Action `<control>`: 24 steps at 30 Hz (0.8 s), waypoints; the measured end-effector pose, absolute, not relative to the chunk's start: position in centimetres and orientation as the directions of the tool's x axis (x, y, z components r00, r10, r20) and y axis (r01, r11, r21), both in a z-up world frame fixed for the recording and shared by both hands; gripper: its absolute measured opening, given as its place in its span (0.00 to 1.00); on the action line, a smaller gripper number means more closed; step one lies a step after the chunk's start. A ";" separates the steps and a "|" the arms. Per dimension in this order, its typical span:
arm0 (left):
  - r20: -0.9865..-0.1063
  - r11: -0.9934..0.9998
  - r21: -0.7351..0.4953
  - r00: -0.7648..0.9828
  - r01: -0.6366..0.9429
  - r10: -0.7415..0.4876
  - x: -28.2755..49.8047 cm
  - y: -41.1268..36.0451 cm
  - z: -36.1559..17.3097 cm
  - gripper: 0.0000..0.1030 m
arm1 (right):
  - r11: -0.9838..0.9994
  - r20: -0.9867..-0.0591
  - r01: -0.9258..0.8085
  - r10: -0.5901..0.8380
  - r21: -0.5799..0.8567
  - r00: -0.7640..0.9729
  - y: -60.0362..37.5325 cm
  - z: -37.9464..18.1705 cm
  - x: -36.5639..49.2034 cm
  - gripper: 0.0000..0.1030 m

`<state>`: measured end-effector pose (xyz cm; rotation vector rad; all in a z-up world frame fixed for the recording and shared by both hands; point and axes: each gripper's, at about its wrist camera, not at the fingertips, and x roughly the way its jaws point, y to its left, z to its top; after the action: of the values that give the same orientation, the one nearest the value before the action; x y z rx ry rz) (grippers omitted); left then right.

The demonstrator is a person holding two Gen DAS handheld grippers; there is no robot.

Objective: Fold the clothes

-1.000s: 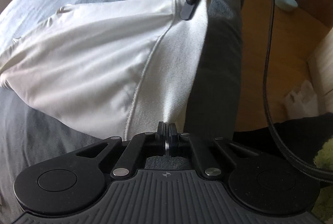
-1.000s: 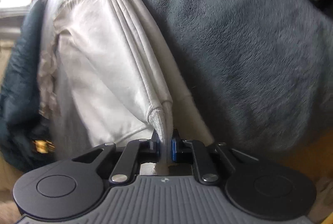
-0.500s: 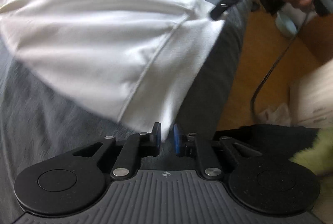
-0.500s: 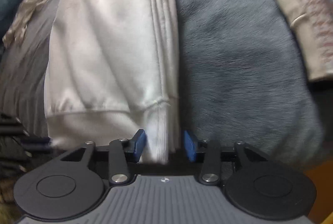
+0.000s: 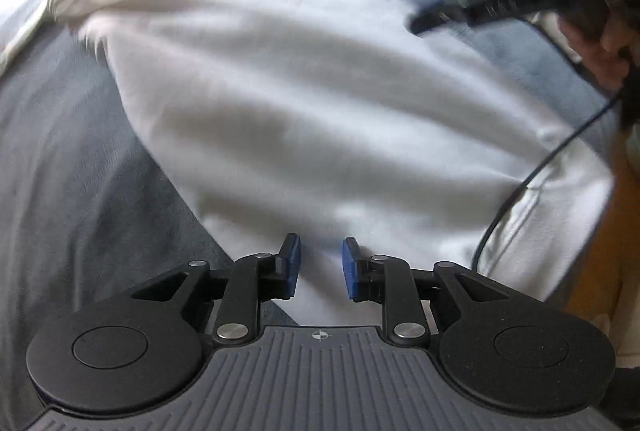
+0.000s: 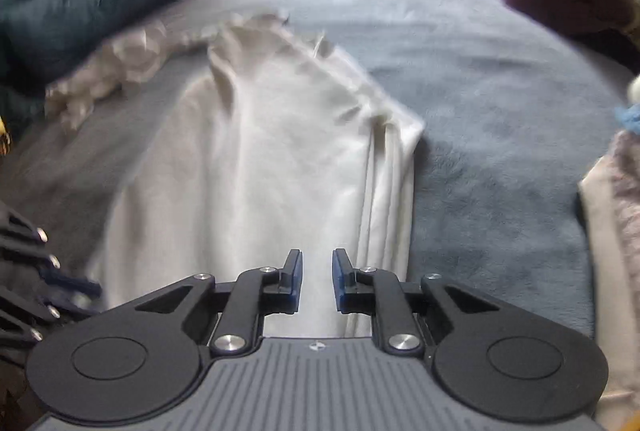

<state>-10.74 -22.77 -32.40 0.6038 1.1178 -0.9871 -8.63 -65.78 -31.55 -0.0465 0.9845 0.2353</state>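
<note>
a grey-blue plush blanket (image 6: 500, 119) carries the soft white cotton garment (image 6: 260, 159), lying doubled lengthwise. left gripper (image 5: 320, 267) and right gripper (image 6: 317, 279) hang parted, empty; limp and light, best pinched at the layered edge.

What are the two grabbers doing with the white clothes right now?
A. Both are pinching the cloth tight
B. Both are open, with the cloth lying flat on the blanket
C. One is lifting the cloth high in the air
B. The left gripper and the right gripper both show a clear gap between their blue pads, and the white garment lies spread on the grey blanket.
</note>
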 end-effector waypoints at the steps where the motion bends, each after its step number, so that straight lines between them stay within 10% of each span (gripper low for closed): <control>1: -0.937 0.483 -0.070 0.109 0.873 -0.332 -10.5 -22.5 -32.8 0.22 | 0.973 -0.849 -0.225 0.167 0.058 0.502 -65.9 -32.6 -8.4 0.17; 17: -0.942 0.601 -0.085 0.132 0.795 -0.307 -10.2 -22.8 -33.8 0.26 | 0.957 -0.762 -0.197 0.290 0.214 0.580 -69.2 -32.9 5.2 0.37; 21: -0.942 0.603 -0.089 0.130 0.792 -0.309 -10.1 -22.8 -33.8 0.26 | 0.960 -0.773 -0.195 0.277 0.200 0.571 -68.8 -33.7 5.8 0.04; 24: -0.941 0.601 -0.095 0.125 0.794 -0.314 -10.0 -22.6 -33.9 0.26 | 0.951 -0.718 -0.145 0.303 0.274 0.626 -70.3 -32.9 5.1 0.03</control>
<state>-9.97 -22.62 -33.90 0.4949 1.1880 -0.8559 5.13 -70.27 -32.92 0.1975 0.8573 0.2584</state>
